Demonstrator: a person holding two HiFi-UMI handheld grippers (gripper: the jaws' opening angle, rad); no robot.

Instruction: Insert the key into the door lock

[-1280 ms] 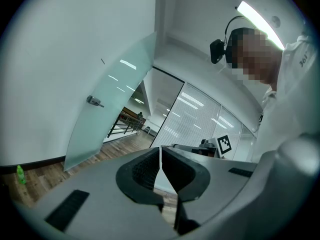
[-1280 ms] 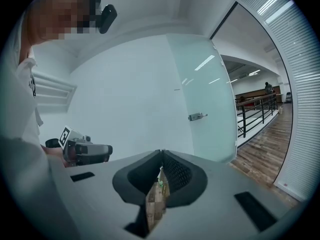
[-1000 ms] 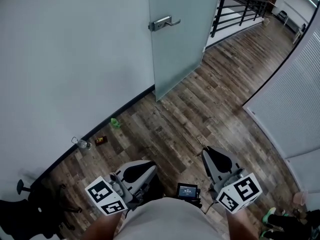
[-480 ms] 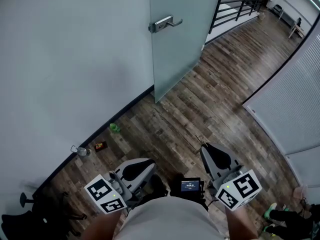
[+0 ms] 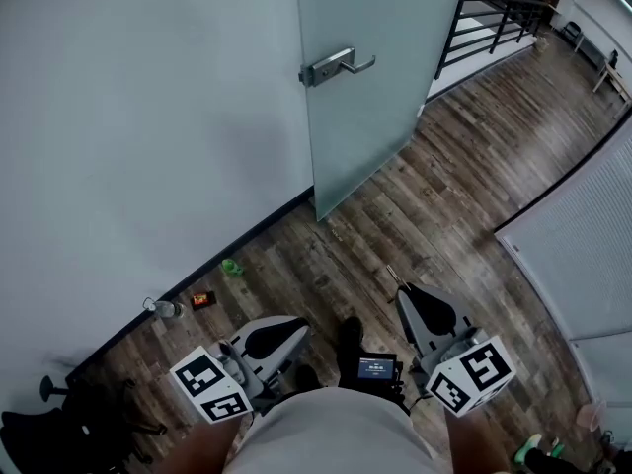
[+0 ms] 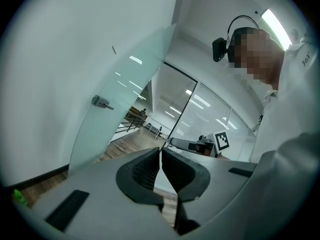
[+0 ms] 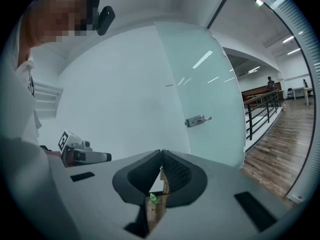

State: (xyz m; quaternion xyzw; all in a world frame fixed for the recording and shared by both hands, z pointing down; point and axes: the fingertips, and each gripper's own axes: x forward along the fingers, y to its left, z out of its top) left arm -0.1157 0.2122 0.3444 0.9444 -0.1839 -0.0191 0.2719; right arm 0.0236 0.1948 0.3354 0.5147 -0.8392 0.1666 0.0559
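Observation:
A frosted glass door (image 5: pixel 380 77) stands ahead with a silver lever handle (image 5: pixel 336 65); the keyhole is too small to make out. The handle also shows in the left gripper view (image 6: pixel 101 102) and the right gripper view (image 7: pixel 197 120). My right gripper (image 5: pixel 403 289) is low on the right, shut on a small metal key (image 7: pixel 162 179) whose thin tip (image 5: pixel 392 275) pokes out toward the door. My left gripper (image 5: pixel 294 328) is low on the left, shut with nothing between its fingers (image 6: pixel 160 151). Both are well short of the door.
A pale wall (image 5: pixel 148 117) with a dark skirting runs along the left. On the wood floor by it lie a green scrap (image 5: pixel 232 267), a small orange item (image 5: pixel 201 299) and a clear bottle (image 5: pixel 163 309). A black railing (image 5: pixel 494 18) stands beyond the door, a blinds-covered partition (image 5: pixel 583 255) on the right.
The door and its handle have drawn nearer and lower in the head view, and the floor litter has slid back. Both grippers keep their places in the view, still shut.

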